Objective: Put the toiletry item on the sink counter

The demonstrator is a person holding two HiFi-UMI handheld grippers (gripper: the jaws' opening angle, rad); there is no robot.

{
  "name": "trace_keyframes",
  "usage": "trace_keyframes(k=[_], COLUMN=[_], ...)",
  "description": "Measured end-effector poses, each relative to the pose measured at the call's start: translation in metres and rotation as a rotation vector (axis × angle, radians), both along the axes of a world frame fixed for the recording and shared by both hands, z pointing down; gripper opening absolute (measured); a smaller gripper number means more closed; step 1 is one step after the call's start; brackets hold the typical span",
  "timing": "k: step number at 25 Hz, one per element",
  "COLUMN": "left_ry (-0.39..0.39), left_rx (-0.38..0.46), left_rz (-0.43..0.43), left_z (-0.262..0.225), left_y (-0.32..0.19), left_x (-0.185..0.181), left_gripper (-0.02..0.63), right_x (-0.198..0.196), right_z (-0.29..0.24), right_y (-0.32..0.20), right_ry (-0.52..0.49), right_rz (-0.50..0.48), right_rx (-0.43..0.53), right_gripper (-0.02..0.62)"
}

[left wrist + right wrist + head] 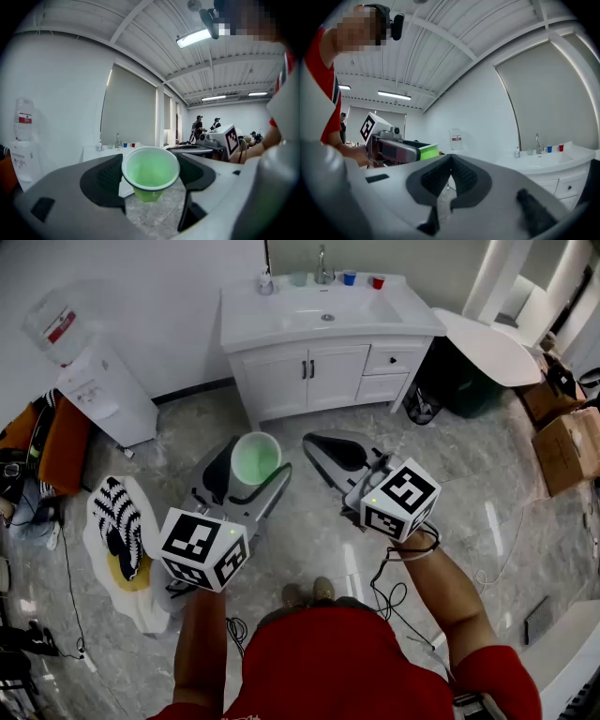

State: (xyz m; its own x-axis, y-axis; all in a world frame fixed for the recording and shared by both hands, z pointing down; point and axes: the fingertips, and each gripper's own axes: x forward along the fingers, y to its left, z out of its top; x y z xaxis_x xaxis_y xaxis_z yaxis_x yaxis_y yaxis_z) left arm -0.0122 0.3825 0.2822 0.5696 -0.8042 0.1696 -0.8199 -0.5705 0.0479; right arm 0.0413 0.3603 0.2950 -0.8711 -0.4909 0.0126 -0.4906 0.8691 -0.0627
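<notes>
Cup [150, 172] gripped in left gripper's [152, 161] wide jaws; right gripper [450, 161] closed, empty. Keep upright, walk to counter [248, 322].

White water dispenser [98, 390], striped cloth [117, 512], cardboard boxes [570, 451], dark bin [461, 382]

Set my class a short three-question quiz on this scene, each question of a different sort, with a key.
1. What is held by the left claw? A) a green cup B) a soap bottle C) a towel
2. True or false: the right claw has its jaws together, with nothing between them.
3. Fill in: on the sink counter, the cup nearest the blue cup is ___.
Key: 1 A; 2 true; 3 red, the red cup.
</notes>
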Motion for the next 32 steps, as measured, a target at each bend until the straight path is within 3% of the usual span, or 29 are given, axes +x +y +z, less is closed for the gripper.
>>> trace_keyframes(k=[14,32], left_ry=[-0.004,0.014], left_rx=[-0.021,-0.045], left_rz=[-0.007,-0.057], left_z=[0.004,0.008], left_y=[-0.018,-0.090], left_x=[0.003,0.031], left_gripper=[0.371,0.371], right_x=[0.001,0.037], right_z=[0.006,0.013], right_y=[-0.016,-0.087], right_ry=[0.004,0.054], right_rz=[-0.021,-0.037], right_rx=[0.015,0.020], right_gripper=[0.029,0.031])
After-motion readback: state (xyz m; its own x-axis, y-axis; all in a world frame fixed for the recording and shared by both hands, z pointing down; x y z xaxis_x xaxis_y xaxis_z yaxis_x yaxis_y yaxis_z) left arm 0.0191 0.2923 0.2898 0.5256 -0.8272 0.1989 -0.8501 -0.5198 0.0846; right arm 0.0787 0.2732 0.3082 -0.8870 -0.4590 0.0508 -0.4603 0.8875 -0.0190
